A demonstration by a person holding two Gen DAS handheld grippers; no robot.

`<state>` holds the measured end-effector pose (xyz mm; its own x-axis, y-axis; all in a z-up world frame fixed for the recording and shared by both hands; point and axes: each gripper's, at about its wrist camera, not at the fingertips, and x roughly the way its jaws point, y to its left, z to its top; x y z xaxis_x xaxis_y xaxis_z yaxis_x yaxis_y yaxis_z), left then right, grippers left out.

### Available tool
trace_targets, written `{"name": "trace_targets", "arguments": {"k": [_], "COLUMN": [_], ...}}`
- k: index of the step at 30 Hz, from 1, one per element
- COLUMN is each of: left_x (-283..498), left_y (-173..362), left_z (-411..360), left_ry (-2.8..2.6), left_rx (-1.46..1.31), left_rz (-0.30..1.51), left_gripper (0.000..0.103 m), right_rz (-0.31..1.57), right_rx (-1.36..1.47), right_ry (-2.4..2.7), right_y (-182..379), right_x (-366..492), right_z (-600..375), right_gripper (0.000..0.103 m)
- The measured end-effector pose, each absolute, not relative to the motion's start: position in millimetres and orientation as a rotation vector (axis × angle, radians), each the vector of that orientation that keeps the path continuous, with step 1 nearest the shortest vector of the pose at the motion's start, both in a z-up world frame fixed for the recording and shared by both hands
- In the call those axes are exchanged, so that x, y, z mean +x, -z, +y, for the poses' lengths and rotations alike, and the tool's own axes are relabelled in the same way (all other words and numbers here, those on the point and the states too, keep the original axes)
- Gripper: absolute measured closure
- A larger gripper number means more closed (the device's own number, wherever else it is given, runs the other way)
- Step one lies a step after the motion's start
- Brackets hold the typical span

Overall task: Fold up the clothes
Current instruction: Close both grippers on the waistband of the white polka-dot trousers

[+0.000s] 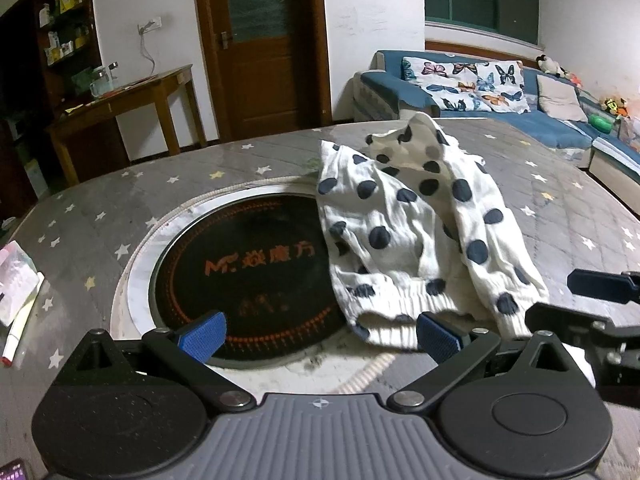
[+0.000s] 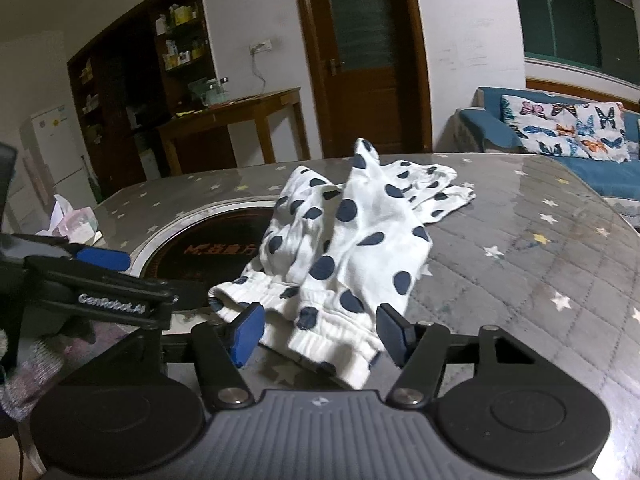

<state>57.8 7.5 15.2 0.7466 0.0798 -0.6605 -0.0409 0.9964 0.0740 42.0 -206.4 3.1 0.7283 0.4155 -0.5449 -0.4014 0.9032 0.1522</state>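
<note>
White crumpled cotton garment with dark navy polka dots [image 2: 348,240] lies in a heap on the grey star-print quilted table cover [image 2: 520,264], its left part overlapping the rim of the round black glass cooktop with orange lettering [image 1: 248,276] set in the table. The garment's ribbed elastic hem faces the tongs; far end bunches upward. Right of the garment the cover is bare out to the table's curved edge; beyond the garment, bare cover to the far edge.

Right gripper [image 2: 320,332]: blue-padded jaws partly spread, hem between them, pads not visibly pressing it. Left gripper [image 1: 320,334]: jaws spread wide, left pad over the cooktop, right pad just beside the garment's hem, touching cannot be told. Crumpled tissue pack [image 2: 74,222] sits well left of the garment.
</note>
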Motion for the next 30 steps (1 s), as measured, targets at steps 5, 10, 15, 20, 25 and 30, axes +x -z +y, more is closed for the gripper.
{"name": "trace_targets", "arguments": {"k": [5, 10, 15, 20, 25, 30], "left_x": [76.1, 90.5, 103.0, 110.6, 112.7, 113.8], "left_y": [-10.6, -5.6, 3.4, 10.8, 14.0, 14.0], "left_z": [11.9, 10.4, 6.8, 4.6, 4.9, 3.6], "left_ry": [-0.061, -0.026, -0.005, 0.010, 0.039, 0.060], "left_rx": [0.036, 0.029, 0.048, 0.062, 0.053, 0.051], "left_rz": [0.750, 0.763, 0.793, 0.817, 0.828, 0.826], "left_gripper": [0.007, 0.013, 0.021, 0.026, 0.036, 0.049], "right_rz": [0.617, 0.637, 0.657, 0.657, 0.657, 0.636], "right_rx": [-0.008, -0.036, -0.062, -0.046, -0.035, -0.030], "right_ry": [-0.459, -0.460, -0.443, -0.432, -0.413, -0.439], "right_y": [-0.3, 5.2, 12.4, 11.4, 9.2, 2.0], "right_x": [51.9, 58.1, 63.0, 63.0, 64.8, 63.8], "right_z": [-197.3, -193.3, -195.3, -204.5, -212.5, -208.4], "right_gripper": [0.048, 0.056, 0.067, 0.082, 0.084, 0.083]}}
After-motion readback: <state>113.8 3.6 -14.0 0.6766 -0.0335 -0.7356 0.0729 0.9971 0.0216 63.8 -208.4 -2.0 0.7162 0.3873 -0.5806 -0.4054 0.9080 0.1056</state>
